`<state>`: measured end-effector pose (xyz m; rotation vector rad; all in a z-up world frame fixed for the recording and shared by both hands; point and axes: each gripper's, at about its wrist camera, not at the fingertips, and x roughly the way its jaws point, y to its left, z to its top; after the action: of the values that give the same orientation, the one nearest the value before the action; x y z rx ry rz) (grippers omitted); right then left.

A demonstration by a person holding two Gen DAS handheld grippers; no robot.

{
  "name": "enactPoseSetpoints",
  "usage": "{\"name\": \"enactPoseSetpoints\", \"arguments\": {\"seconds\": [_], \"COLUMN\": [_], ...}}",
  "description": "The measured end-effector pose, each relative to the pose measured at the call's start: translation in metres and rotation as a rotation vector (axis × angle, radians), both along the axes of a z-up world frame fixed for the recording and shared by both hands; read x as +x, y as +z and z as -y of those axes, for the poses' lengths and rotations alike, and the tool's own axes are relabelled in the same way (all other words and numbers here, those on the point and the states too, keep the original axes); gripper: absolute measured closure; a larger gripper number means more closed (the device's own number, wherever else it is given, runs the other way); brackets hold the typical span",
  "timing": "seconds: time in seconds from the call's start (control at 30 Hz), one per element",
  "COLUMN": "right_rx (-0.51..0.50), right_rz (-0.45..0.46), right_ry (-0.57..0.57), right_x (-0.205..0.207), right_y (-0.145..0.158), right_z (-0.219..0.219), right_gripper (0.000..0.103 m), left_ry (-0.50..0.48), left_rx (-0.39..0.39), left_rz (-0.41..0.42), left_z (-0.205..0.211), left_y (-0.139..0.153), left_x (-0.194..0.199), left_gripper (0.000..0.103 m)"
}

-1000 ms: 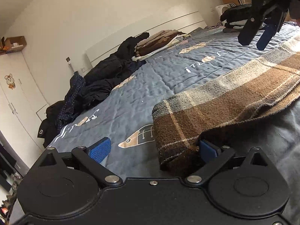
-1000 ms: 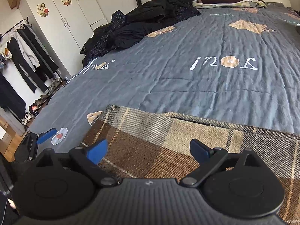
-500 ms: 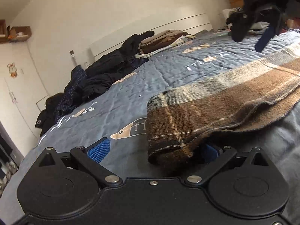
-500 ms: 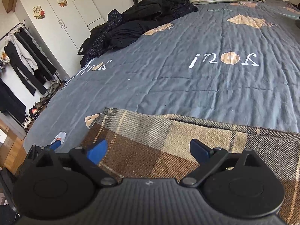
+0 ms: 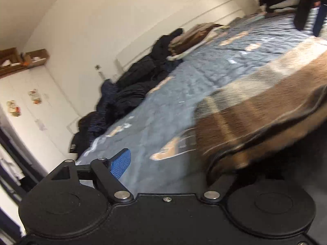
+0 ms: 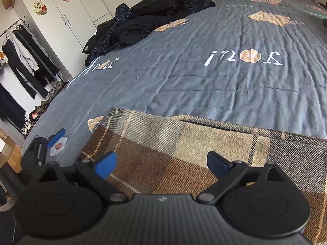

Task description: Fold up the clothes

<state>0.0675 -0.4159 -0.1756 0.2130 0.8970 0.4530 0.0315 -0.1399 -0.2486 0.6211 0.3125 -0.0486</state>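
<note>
On the bed: plaid garment lies folded on the quilt.
Handling: soft, thick wool — take its near corner.
Left gripper: fingers closing, corner between.
Right gripper: fingers apart — empty.

White wardrobe, blue-quilted bed

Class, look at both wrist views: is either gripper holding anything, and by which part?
Nothing is gripped yet. The left gripper is closing around the plaid garment's folded corner, pads not pressing. The right gripper is open above it.
</note>
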Motion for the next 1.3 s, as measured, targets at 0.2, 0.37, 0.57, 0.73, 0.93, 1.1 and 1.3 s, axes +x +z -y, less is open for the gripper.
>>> {"name": "enactPoseSetpoints", "arguments": {"seconds": [0.2,0.37,0.57,0.73,0.93,1.1,1.3], "right_rx": [-0.024,-0.011,-0.049,-0.068,-0.049,-0.027,-0.012], "right_rz": [-0.031,-0.036,-0.064,-0.056,-0.026,0.008,-0.005], "right_ry": [-0.034,-0.03,-0.023,-0.019,0.008,0.051,0.055], "right_x": [0.003,0.004,0.005,0.005,0.003,-0.001,0.002], "right_y": [-0.011,-0.014,-0.029,-0.032,-0.03,-0.027,-0.035], "right_z": [0.006,0.006,-0.002,-0.007,-0.017,-0.032,-0.038], "right_gripper": [0.008,0.008,0.008,0.008,0.008,0.008,0.008], "left_ry": [0.003,-0.06,-0.115,-0.167,-0.136,-0.042,0.056], "left_rx": [-0.067,-0.176,-0.151,-0.104,-0.021,0.01,0.036], "left_rz": [-0.06,-0.105,-0.129,-0.16,-0.098,-0.089,-0.115], "left_z": [-0.034,-0.043,-0.028,-0.024,-0.044,-0.089,-0.141], "left_y": [0.0,-0.002,-0.001,-0.004,0.007,0.018,0.027], "left_x": [0.001,-0.004,0.005,0.009,0.008,0.018,0.035], "left_gripper": [0.004,0.011,0.036,0.079,0.079,0.079,0.076]}}
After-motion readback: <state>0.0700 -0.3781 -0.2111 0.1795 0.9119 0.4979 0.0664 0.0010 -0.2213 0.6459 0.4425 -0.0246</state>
